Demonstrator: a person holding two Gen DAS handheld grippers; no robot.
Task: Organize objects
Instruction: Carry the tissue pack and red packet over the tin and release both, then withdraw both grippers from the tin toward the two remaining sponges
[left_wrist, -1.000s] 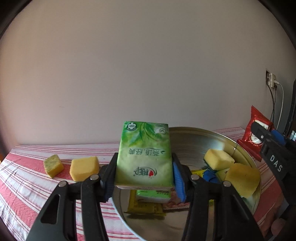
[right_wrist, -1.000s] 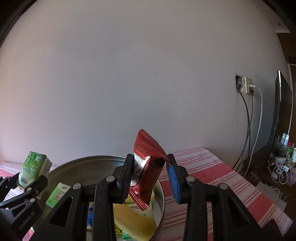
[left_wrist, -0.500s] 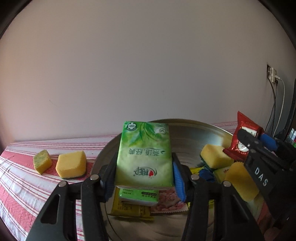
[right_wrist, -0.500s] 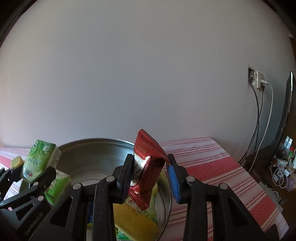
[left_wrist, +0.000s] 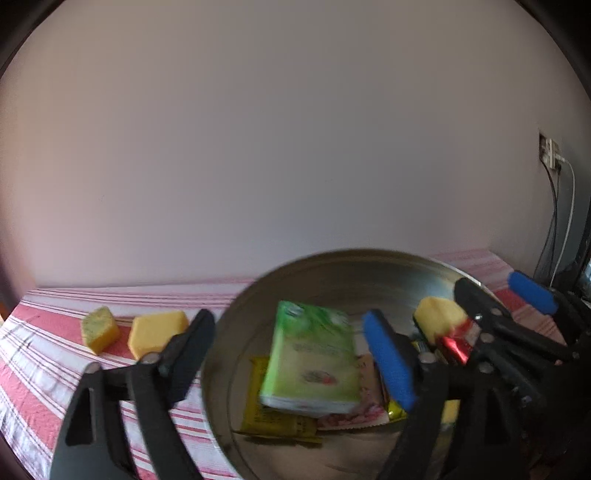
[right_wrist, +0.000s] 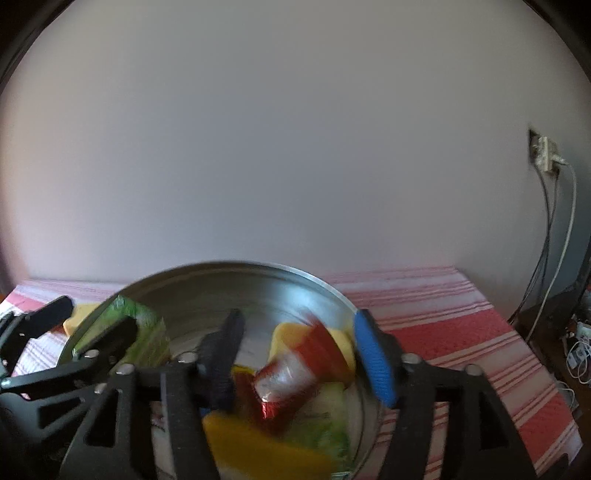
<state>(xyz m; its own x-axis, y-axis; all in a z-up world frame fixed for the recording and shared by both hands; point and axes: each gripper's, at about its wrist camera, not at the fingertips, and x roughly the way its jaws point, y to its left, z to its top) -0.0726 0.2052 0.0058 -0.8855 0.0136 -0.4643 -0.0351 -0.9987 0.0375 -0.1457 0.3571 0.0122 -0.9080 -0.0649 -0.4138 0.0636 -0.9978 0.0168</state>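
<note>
Your left gripper is opening, its fingers spread wide and touching nothing; the green tissue pack lies loose between them in the steel bowl, on top of a yellow packet. Your right gripper is opening too, and the red snack packet, blurred, sits free between its fingers over the bowl's contents. At ten o'clock from the bowl, two yellow sponges rest on the striped tablecloth.
</note>
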